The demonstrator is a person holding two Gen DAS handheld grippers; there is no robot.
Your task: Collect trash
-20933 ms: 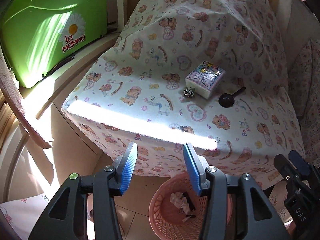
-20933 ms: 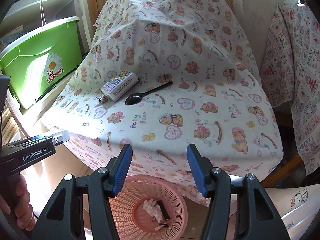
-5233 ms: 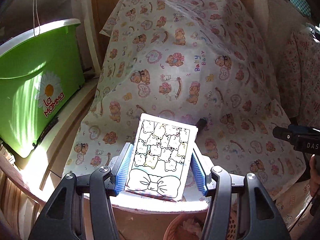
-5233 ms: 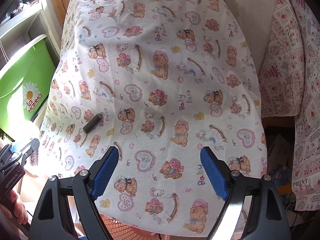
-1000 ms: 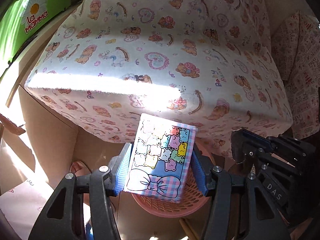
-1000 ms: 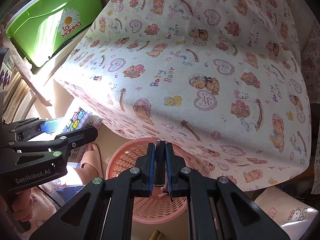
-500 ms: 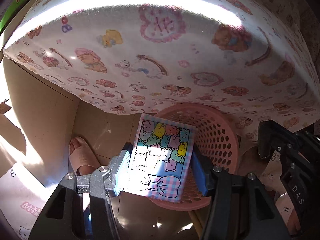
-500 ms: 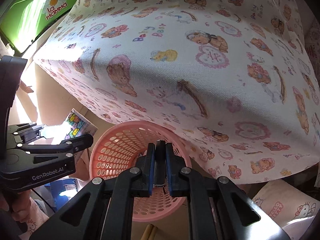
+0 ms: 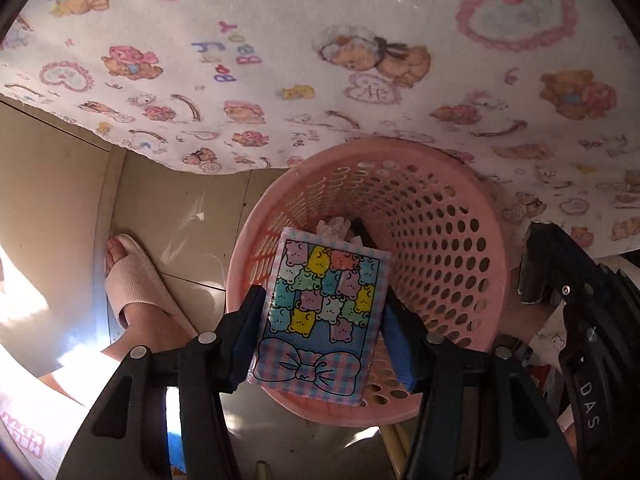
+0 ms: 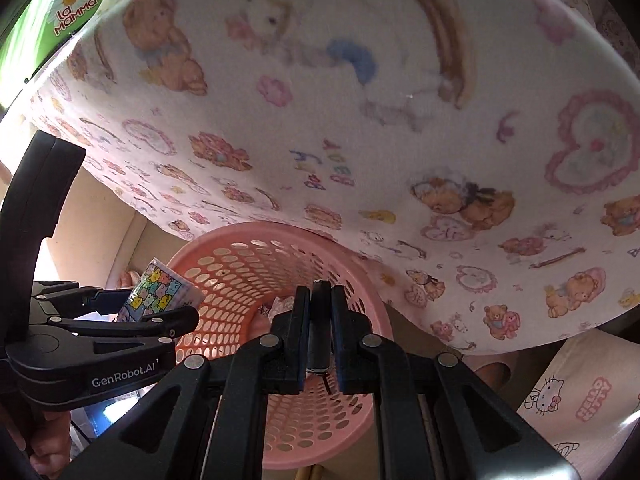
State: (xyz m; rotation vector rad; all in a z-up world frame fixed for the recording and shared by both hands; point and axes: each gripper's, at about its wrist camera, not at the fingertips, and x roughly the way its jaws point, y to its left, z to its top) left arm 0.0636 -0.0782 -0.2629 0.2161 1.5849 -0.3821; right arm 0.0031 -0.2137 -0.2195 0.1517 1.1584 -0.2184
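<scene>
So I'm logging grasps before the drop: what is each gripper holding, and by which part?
Left gripper clamps the tissue pack by its two long sides. Right gripper pinches a thin dark stick along its length, over the pink basket.

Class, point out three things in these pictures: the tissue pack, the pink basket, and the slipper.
tissue pack [image 9: 320, 320], left wrist view, on its printed front face.
pink basket [image 9: 496, 248], left wrist view, on its right rim.
slipper [image 9: 136, 280], left wrist view, on its ribbed strap.
</scene>
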